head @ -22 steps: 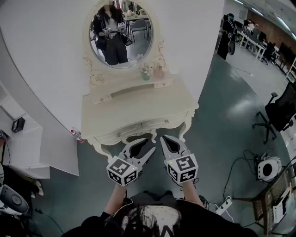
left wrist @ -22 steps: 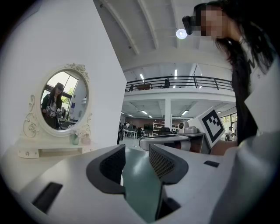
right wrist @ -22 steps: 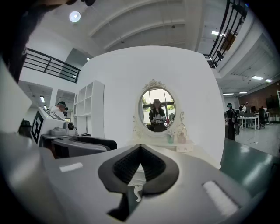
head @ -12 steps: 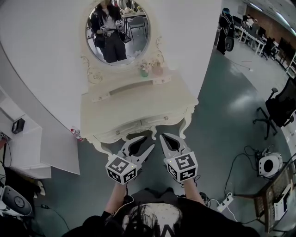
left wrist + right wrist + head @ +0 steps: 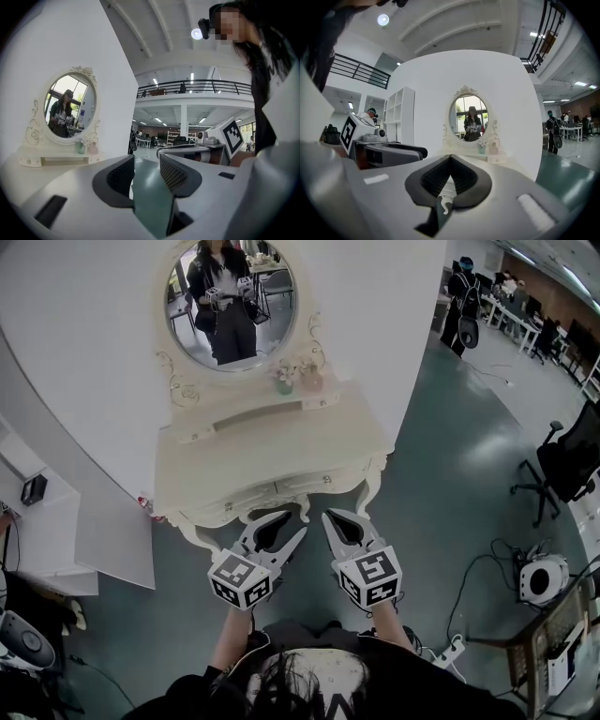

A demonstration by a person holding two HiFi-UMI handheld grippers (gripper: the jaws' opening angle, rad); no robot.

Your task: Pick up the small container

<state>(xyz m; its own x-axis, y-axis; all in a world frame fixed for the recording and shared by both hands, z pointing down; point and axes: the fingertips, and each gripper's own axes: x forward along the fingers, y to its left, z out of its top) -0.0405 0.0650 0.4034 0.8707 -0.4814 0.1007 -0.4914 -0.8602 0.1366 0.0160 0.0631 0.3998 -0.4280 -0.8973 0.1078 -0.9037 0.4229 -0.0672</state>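
Two small containers stand on the raised back shelf of a cream dressing table [image 5: 281,456], under its oval mirror [image 5: 230,301]: a green one [image 5: 284,386] [image 5: 80,148] [image 5: 482,149] and a pink one [image 5: 311,381] [image 5: 92,149] [image 5: 492,149]. Both grippers hover level in front of the table's front edge, well short of the shelf. My left gripper [image 5: 277,531] [image 5: 146,161] is open with nothing between its fingers. My right gripper [image 5: 332,519] [image 5: 450,157] is shut and empty. The mirror reflects the person holding both grippers.
A white shelf unit [image 5: 56,540] stands left of the table against the curved white wall. A black office chair [image 5: 572,460] is at the right. A power strip with cables [image 5: 450,652] and a round device [image 5: 544,577] lie on the green floor at lower right. People stand far back [image 5: 459,306].
The dressing table has shifted slightly up and left in the head view. Both grippers keep about the same pose, the left open and the right shut.
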